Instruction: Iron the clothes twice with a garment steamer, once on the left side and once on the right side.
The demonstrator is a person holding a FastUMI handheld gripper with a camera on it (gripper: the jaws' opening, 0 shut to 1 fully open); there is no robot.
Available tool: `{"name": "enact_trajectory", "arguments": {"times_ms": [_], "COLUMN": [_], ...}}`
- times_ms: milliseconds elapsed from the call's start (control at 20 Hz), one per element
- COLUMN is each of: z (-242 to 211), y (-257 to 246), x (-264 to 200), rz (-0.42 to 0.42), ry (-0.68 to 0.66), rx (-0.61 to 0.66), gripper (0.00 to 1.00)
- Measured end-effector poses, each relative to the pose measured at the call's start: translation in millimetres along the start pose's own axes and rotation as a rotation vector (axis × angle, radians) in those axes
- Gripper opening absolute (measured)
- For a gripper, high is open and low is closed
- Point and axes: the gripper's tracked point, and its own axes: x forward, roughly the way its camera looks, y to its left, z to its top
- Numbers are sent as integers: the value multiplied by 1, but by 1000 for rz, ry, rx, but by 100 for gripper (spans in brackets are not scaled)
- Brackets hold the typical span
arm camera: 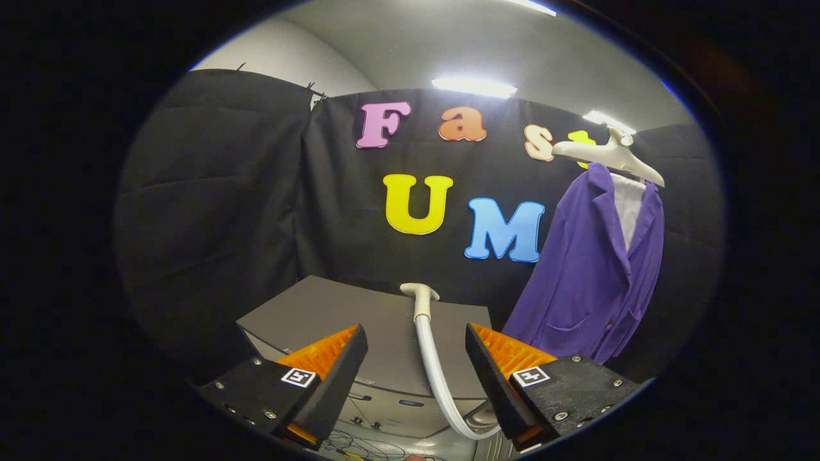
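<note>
A purple coat (592,269) hangs on a white hanger (608,157) against the booth's wall, beyond my fingers and to their right. It faces forward, with a white lining showing at the collar. The steamer's white head (419,296) stands upright just ahead of my fingers, above a grey unit. Its white hose (435,371) curves down between the fingers and away under the right one. My gripper (416,330) is open, a finger on each side of the hose, neither one touching it.
The grey unit (320,310) has a flat top and stands below and ahead of the fingers, against the wall. Thin cables (359,443) lie on the floor below it. Ceiling lights (474,85) shine above the cloth wall.
</note>
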Motion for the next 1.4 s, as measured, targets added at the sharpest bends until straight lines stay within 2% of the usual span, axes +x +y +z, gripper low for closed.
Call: {"name": "enact_trajectory", "arguments": {"times_ms": [200,350,700,800,950,1200,1400], "z": [2,-2,-20,-32,-47,-75,-95], "y": [11,1,-21,-18,-31,-37,-45], "x": [76,129,235,261,281,302,301], "rz": [-14,-70,-154,-145,-185,-178,-200], "ry": [130,230,393,453,512,582,635], "rx": [16,36,198,209,169,161,178], "gripper": [95,95,95,95,95,94,87]}}
